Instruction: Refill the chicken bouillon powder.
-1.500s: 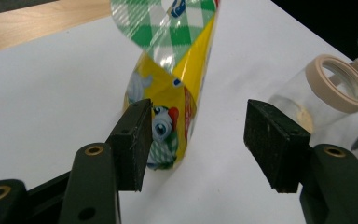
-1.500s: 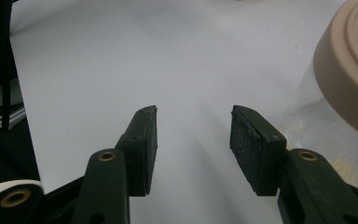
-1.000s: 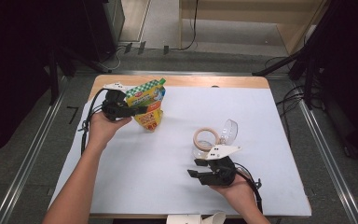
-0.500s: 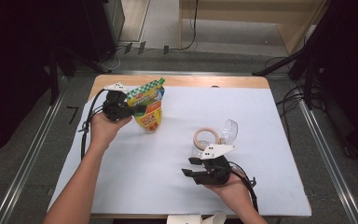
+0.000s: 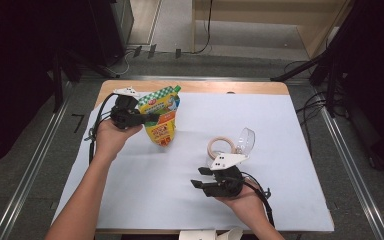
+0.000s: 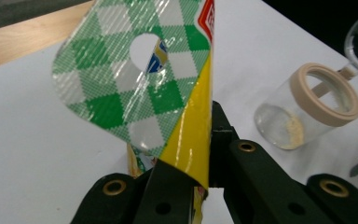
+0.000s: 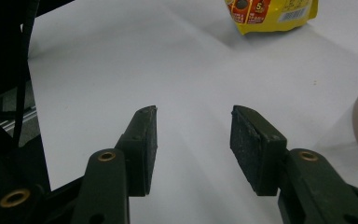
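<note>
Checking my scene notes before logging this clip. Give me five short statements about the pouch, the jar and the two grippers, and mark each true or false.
1. The left gripper is shut on the snack pouch. True.
2. The right gripper holds the glass jar. False: its jaws stand open with nothing between them.
3. The jar has a beige ring at its mouth. True.
4. The pouch lies flat on the white table cover. False: it stands on its yellow bottom, gripped at its green checked top.
5. The jar stands on the bare wooden strip. False: it is on the white cover.
</note>
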The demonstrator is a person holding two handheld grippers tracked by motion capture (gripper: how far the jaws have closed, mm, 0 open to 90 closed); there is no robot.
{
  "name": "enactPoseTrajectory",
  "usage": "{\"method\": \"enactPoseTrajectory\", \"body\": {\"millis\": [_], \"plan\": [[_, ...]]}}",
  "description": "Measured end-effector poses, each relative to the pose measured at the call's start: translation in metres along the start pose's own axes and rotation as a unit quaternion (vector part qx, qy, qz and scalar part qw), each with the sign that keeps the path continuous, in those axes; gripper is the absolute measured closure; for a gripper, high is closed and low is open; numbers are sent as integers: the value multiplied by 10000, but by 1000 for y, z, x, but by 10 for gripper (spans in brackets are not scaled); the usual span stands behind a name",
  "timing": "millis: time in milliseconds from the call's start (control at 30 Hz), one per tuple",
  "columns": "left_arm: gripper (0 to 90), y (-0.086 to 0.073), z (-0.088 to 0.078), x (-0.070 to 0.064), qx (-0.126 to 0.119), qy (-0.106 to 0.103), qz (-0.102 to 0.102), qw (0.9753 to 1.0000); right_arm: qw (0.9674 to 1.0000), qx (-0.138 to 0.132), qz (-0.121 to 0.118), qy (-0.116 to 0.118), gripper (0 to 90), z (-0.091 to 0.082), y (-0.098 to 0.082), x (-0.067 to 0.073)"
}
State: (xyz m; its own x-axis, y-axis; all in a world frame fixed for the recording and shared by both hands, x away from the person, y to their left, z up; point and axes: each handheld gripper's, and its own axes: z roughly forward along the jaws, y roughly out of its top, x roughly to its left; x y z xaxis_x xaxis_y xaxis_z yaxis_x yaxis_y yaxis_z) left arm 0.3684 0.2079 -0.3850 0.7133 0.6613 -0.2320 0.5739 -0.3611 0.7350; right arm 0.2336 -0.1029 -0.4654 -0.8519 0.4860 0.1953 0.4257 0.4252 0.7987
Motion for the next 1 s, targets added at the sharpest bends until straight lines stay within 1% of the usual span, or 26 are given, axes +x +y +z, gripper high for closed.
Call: {"method": "enactPoseTrajectory", "body": {"millis": [33, 67, 100, 133, 233, 267, 300, 367, 400, 433, 467, 567, 600, 633, 667, 833, 967, 1000], "plan": [[900, 0, 0, 0, 0, 0, 0, 10000, 10000, 0, 0, 0, 527, 0, 0, 0], [900, 3, -2, -4, -6, -84, 28, 10000, 10000, -26, 7, -9, 525, -1, 1, -1], [900, 4, -3, -6, 0, -113, 47, 9999, 10000, -27, 9, -11, 524, -1, 1, -1], [900, 4, -3, -6, 0, -113, 47, 9999, 10000, -27, 9, -11, 524, -1, 1, -1], [900, 7, -8, -14, 34, -168, 115, 9998, 10000, -15, -19, -15, 517, 0, 2, 1], [900, 8, -11, -18, 54, -199, 134, 9997, 10000, 4, -64, -12, 516, 1, 3, 2], [900, 8, -13, -19, 58, -213, 143, 9997, 10000, 9, -55, 4, 516, 2, 4, 3], [900, 8, -14, -20, 71, -233, 145, 9996, 10000, 28, -66, 14, 515, 4, 5, 4], [900, 6, -19, -23, 49, -265, 133, 9995, 9999, 21, -98, 41, 515, 8, 8, 7], [900, 6, -19, -23, 49, -265, 133, 9995, 9999, 21, -98, 41, 515, 8, 8, 7], [900, 5, -22, -25, 34, -273, 121, 9995, 9999, 12, -101, 106, 514, 11, 11, 9], [900, 4, -27, -26, 63, -294, 117, 9995, 9998, 52, -133, 126, 515, 15, 12, 10], [900, 3, -29, -26, 67, -323, 86, 9994, 9997, 87, -184, 151, 515, 19, 13, 10], [900, 3, -29, -26, 67, -323, 86, 9994, 9997, 87, -184, 151, 515, 19, 13, 10], [900, 1, -31, -25, 81, -354, 43, 9993, 9997, 116, -144, 170, 515, 20, 13, 10], [900, -3, -33, -25, 145, -361, -3, 9992, 9998, 106, -84, 163, 515, 21, 11, 8], [900, -6, -32, -27, 255, -377, -21, 9990, 9997, 114, -96, 167, 515, 20, 10, 7], [900, -7, -31, -27, 291, -384, -24, 9988, 9998, 128, -62, 161, 515, 20, 9, 6]]}}
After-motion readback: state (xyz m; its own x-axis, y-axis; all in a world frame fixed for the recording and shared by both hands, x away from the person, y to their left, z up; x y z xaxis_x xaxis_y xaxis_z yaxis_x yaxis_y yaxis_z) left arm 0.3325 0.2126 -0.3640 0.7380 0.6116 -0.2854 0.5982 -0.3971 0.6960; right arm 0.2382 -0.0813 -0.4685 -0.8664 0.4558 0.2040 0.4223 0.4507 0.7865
